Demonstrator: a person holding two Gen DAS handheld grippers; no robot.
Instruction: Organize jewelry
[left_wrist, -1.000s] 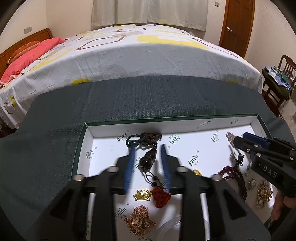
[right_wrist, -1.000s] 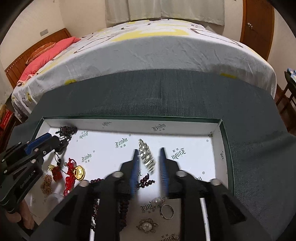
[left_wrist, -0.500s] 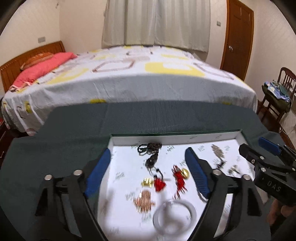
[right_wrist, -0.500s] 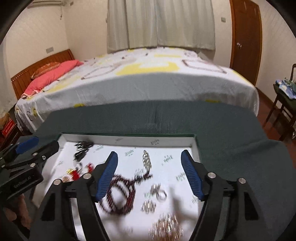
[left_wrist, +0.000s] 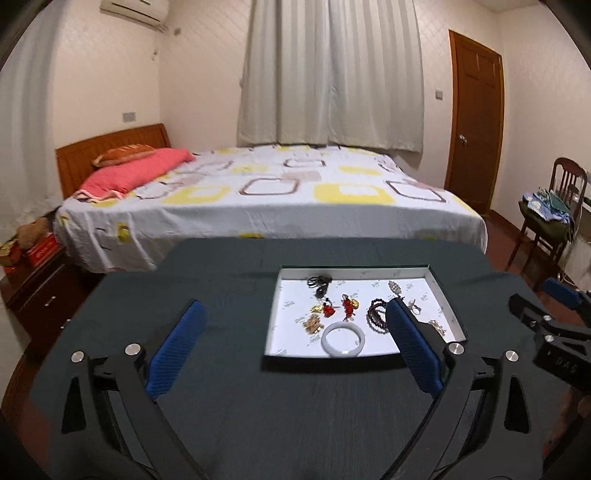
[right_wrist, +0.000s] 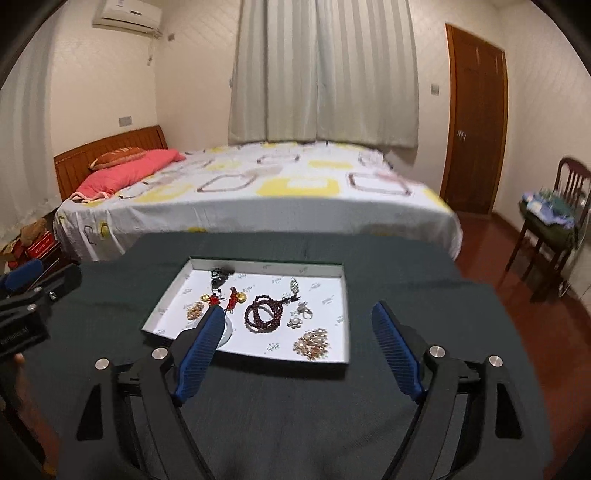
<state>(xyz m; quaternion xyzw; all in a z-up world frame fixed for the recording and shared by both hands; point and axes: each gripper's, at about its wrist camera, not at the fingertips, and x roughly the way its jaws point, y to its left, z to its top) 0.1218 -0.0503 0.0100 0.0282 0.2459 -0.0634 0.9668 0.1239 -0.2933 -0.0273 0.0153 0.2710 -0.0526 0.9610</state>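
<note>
On the dark cloth (left_wrist: 295, 406) lay a shallow white tray (left_wrist: 275, 325) with the jewelry spread across its floor. Both grippers hung above the cloth, well back from the tray, spread wide and holding nothing.

From the left gripper (left_wrist: 291, 317), the tray sat at about 1 o'clock. Its right finger (left_wrist: 413, 350) crossed the tray's near right corner and covered part of the dark bead strand (left_wrist: 376, 314). A white bangle (left_wrist: 343, 339) lay by the near wall, with a gold cluster (left_wrist: 312, 325) at its 10 o'clock and red tassels (left_wrist: 347, 308) beyond. A dark knotted cord (left_wrist: 319, 282) lay by the far wall. Small silver pieces along the right wall were too small to identify.

From the right gripper (right_wrist: 299, 312), the tray (right_wrist: 332, 358) sat at 11 o'clock. Its left finger (right_wrist: 201, 343) hid most of the bangle (right_wrist: 229, 328), leaving only a pale arc. The bead strand (right_wrist: 264, 314) showed whole here, coiled mid-tray, and a gold-and-pearl brooch (right_wrist: 312, 343) lay near the front wall. A silver pendant (right_wrist: 294, 285) lay toward the far wall.

Each gripper appeared only partly at the edge of the other's view. Behind stood a blurred bed (right_wrist: 258, 192).
</note>
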